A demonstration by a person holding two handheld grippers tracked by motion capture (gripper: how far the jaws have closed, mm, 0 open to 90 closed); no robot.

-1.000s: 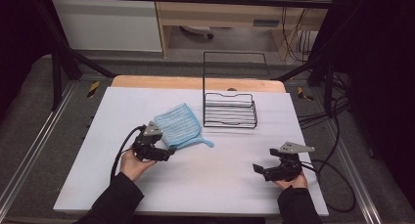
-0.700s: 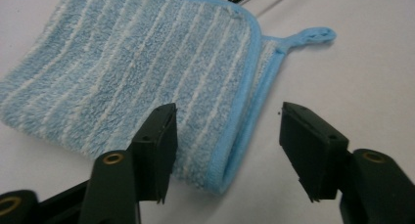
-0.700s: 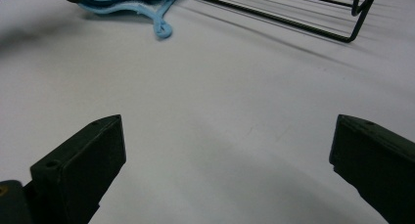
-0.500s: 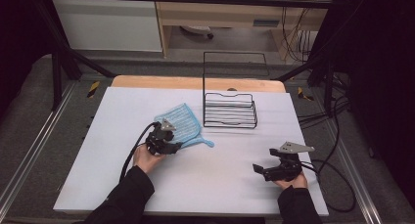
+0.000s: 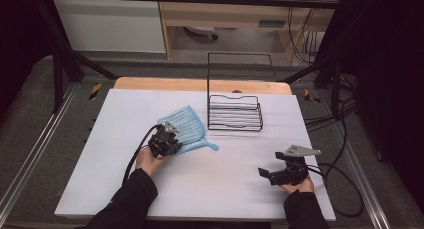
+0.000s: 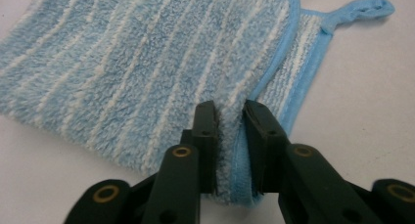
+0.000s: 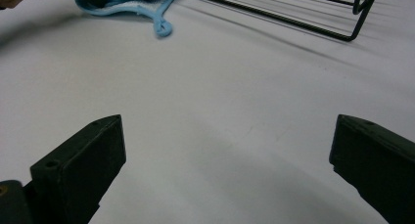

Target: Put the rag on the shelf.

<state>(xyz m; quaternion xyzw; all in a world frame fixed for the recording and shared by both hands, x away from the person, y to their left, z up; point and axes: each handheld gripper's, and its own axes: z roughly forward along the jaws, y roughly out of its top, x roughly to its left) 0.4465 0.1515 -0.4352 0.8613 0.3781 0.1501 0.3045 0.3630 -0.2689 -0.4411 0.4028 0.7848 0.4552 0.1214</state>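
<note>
The cloth (image 5: 184, 131), blue with pale stripes, lies on the left half of the white table (image 5: 225, 184), its hanging loop (image 5: 212, 147) pointing right. The left gripper (image 5: 167, 141) sits on the cloth's near edge; its jaws have just been closing and now pinch a raised fold of that hem between them. Just right of the cloth stands a black wire rack (image 5: 235, 111). Well apart, at the near right, the right gripper (image 5: 265, 173) rests low over bare table, jaws spread wide, nothing between them.
</note>
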